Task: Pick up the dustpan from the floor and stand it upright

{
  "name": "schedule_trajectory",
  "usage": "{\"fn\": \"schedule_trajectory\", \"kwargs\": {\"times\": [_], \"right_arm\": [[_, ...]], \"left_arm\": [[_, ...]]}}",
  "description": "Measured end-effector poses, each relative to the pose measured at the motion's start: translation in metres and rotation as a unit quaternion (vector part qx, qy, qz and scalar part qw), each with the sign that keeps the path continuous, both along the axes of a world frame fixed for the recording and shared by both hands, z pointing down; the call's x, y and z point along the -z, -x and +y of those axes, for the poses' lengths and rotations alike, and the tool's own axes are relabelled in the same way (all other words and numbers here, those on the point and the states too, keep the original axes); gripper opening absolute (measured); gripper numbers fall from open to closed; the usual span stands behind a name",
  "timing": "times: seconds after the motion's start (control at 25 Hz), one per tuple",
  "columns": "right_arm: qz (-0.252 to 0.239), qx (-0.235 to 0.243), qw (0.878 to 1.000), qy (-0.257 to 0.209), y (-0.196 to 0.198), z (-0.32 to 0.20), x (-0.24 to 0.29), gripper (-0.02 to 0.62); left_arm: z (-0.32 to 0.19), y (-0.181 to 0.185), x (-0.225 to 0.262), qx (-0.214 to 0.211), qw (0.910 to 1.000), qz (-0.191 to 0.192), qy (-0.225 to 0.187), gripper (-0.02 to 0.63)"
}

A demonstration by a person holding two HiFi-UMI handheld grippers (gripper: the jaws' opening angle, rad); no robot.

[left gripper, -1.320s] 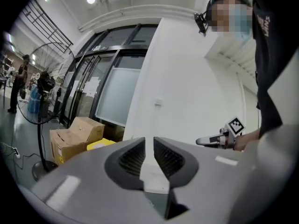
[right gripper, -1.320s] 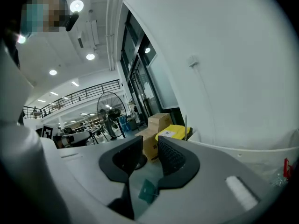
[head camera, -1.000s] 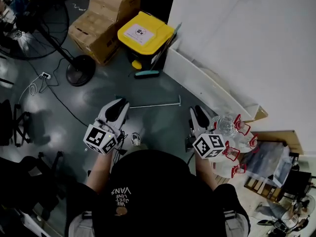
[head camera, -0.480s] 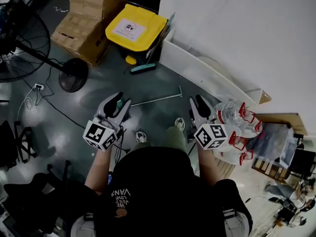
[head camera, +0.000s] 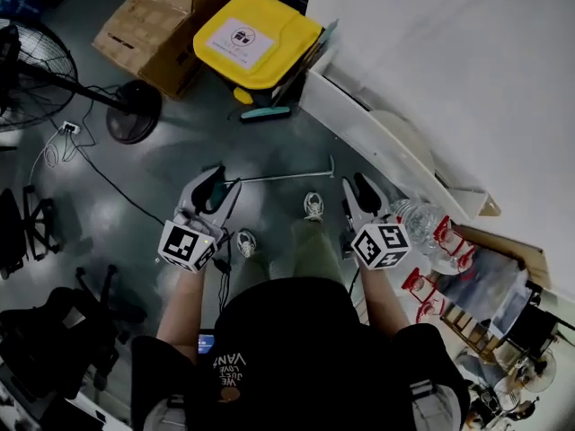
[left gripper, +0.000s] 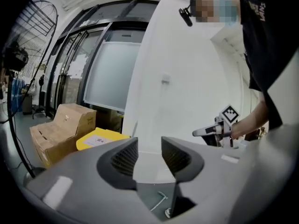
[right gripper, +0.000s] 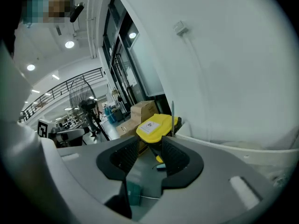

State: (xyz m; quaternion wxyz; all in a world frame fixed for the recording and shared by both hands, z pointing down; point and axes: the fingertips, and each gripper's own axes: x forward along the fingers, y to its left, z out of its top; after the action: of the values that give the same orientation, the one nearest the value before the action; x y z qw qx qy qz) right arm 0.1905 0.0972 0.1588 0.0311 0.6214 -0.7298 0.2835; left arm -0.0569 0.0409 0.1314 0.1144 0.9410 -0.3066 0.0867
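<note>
Spanning the scene, a grey floor meets a white wall, with cardboard boxes and a yellow-lidded bin beside it. The left gripper hangs with jaws opening, nothing between them. The right gripper is spread and empty. The dustpan lies flat on the floor, its thin handle stretching between both grippers' tips.

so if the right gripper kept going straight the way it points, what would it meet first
Probably the bare floor short of the yellow-lidded bin: the right gripper, jaws apart and empty, tilts slightly down toward it. Depth is hard to judge.
</note>
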Motion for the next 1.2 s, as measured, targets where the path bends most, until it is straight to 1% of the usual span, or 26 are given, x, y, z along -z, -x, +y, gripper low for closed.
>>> {"fn": "schedule_trajectory", "kwargs": {"times": [0.12, 0.24, 0.36, 0.48, 0.6, 0.84, 1.04, 1.12, 1.16, 1.2], "right_arm": [[-0.004, 0.012, 0.999, 0.032, -0.015, -0.019, -0.034, 0.124], [0.006, 0.018, 0.998, 0.055, -0.028, -0.039, -0.074, 0.124], [0.012, 0.014, 0.997, 0.076, -0.037, -0.057, -0.118, 0.124], [0.009, 0.008, 0.994, 0.108, -0.042, -0.067, -0.171, 0.124], [0.011, 0.009, 0.990, 0.141, -0.045, -0.069, -0.228, 0.124], [0.051, 0.000, 0.980, 0.191, -0.056, -0.069, -0.337, 0.123], [0.064, 0.000, 0.970, 0.236, -0.068, -0.053, -0.428, 0.123], [0.076, 0.005, 0.966, 0.246, -0.072, -0.052, -0.460, 0.123], [0.083, 0.009, 0.965, 0.250, -0.074, -0.051, -0.475, 0.123], [0.090, 0.013, 0.962, 0.256, -0.076, -0.050, -0.491, 0.123]], "left_arm": [[-0.012, -0.012, -0.029, 0.014, 0.9997, -0.009, 0.015, 0.164], [-0.020, -0.021, -0.063, 0.021, 0.9992, -0.018, 0.028, 0.163], [-0.024, -0.027, -0.102, 0.022, 0.9985, -0.024, 0.045, 0.163], [-0.027, -0.027, -0.145, 0.028, 0.9969, -0.030, 0.067, 0.163], [-0.030, -0.027, -0.190, 0.033, 0.9954, -0.035, 0.083, 0.163], [-0.035, -0.026, -0.282, 0.041, 0.9926, -0.044, 0.105, 0.163], [-0.023, -0.028, -0.352, 0.036, 0.9877, -0.055, 0.142, 0.163], [-0.023, -0.031, -0.378, 0.030, 0.9883, -0.059, 0.137, 0.163], [-0.022, -0.033, -0.390, 0.028, 0.9880, -0.061, 0.139, 0.163], [-0.020, -0.037, -0.402, 0.028, 0.9863, -0.062, 0.150, 0.163]]}}
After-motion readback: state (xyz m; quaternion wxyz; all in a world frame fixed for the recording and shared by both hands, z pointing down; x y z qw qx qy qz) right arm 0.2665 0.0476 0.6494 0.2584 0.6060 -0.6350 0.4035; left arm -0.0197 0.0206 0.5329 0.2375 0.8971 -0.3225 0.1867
